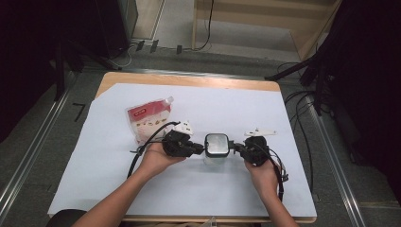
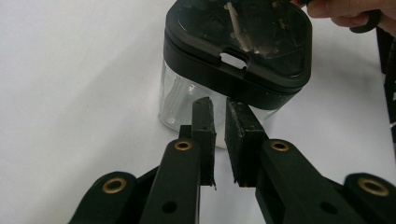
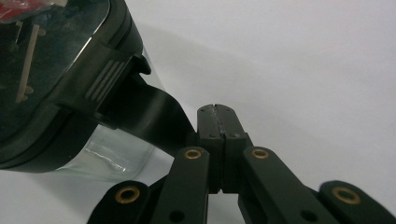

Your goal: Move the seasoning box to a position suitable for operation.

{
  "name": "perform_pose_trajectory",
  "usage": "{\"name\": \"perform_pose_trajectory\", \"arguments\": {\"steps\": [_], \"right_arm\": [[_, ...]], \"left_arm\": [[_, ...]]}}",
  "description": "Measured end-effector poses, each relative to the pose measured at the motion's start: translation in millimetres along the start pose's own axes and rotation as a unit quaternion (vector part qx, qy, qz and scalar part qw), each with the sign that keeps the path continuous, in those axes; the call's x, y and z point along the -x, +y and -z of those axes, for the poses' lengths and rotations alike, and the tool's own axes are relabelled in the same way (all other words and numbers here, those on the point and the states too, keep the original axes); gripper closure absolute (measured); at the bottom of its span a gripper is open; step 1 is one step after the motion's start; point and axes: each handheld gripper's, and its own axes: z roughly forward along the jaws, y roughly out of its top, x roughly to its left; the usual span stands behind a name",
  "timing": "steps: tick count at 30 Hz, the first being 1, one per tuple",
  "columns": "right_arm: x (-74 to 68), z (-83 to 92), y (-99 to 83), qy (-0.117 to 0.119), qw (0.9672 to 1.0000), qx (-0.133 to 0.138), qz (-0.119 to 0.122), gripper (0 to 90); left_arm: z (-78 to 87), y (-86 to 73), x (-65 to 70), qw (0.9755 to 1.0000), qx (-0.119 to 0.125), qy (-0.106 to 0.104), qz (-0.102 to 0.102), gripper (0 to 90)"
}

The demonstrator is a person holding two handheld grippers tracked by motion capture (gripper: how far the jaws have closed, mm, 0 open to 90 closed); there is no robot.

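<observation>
A clear container [image 1: 216,144] with a black lid stands on the white sheet in the middle of the table. My left gripper [image 1: 201,150] points at it from the left, and my right gripper [image 1: 232,147] from the right. In the left gripper view the jaws of the left gripper [image 2: 218,116] stand a narrow gap apart with nothing between them, just short of the container [image 2: 243,42]. In the right gripper view the right gripper [image 3: 217,112] has its pads pressed together on nothing. A black latch flap [image 3: 144,116] of the container [image 3: 56,70] lies just left of them.
A red and white pouch [image 1: 147,118] lies on the white sheet [image 1: 236,104] behind my left hand. The wooden table edge [image 1: 189,79] runs along the far side. Cables trail from both grippers toward the near edge.
</observation>
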Motion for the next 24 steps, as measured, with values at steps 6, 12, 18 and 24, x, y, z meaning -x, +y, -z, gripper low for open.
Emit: {"name": "perform_pose_trajectory", "arguments": {"steps": [6, 12, 18, 24], "right_arm": [[-0.1, 1.6, -0.6, 0.006, 0.9998, 0.002, 0.018, 90.0], [7.7, 7.5, 0.5, 0.015, 0.9998, 0.012, 0.007, 90.0], [5.9, 9.2, 1.0, 0.031, 0.9995, 0.01, 0.005, 90.0], [1.4, 13.9, 0.2, 0.037, 0.9992, 0.012, 0.007, 90.0]], "left_arm": [[1.7, -2.6, -2.1, 0.9996, -0.018, -0.002, -0.023, 56.5], [1.4, 4.2, -7.0, 0.9986, 0.028, -0.041, -0.017, 24.8], [-13.0, 12.9, -11.2, 0.9974, 0.004, -0.06, -0.041, 16.9], [-27.0, 20.1, -10.6, 0.9964, -0.009, -0.062, -0.058, 15.2]]}}
